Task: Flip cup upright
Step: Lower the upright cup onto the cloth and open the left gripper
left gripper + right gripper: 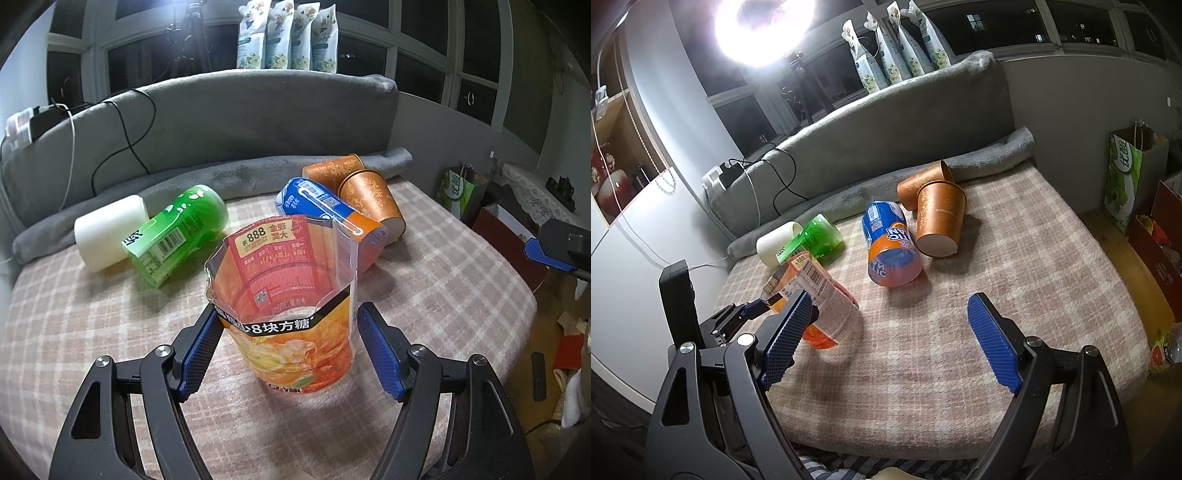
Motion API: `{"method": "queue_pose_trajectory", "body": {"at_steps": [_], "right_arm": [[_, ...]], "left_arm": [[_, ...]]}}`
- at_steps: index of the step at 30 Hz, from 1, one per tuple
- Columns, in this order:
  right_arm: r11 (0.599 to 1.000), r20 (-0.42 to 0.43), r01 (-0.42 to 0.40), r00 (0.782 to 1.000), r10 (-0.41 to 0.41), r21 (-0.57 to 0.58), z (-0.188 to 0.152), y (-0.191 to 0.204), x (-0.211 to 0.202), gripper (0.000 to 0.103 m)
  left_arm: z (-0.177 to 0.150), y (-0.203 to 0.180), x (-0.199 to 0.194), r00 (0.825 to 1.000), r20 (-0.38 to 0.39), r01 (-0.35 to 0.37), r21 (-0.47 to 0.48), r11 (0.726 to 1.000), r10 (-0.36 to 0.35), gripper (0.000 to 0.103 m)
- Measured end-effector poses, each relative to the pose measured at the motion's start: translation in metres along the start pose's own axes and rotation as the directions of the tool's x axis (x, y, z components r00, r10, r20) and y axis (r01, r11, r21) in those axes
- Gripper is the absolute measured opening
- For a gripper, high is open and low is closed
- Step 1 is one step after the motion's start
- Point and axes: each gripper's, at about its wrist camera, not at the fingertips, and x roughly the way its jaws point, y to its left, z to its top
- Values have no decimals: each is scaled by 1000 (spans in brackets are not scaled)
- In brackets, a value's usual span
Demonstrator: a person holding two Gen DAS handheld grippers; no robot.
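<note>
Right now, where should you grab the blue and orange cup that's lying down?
Probably around its middle, across the round sides. The blue and orange cup lies on its side, bottom end toward the open right gripper, so come from above, one finger each side, clear of the copper cup beside it.

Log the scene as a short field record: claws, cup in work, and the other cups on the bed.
left claw: open, pads either side of the orange cup, right pad apart from it
orange cup: standing, mouth up
right claw: open, holding nothing
blue cup: on its side
green cup: on its side, against the white cup
brown cups: two, not upright
surface: checked blanket
</note>
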Motion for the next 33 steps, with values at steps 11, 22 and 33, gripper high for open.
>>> {"method": "queue_pose_trajectory", "body": {"at_steps": [11,22,33], "right_arm": [[1000,5,-4,1000,4,-19,-6,9,-3,89],[997,50,27,998,-24,-69,-6,17,-9,89],[975,157,142,981,-115,-173,-1,38,-9,89]], "left_arm": [[-5,0,-7,999,-19,33,7,999,-33,75],[-15,9,-29,998,-7,63,-30,998,-63,75],[-11,35,-92,969,207,-118,-78,990,132,80]]}}
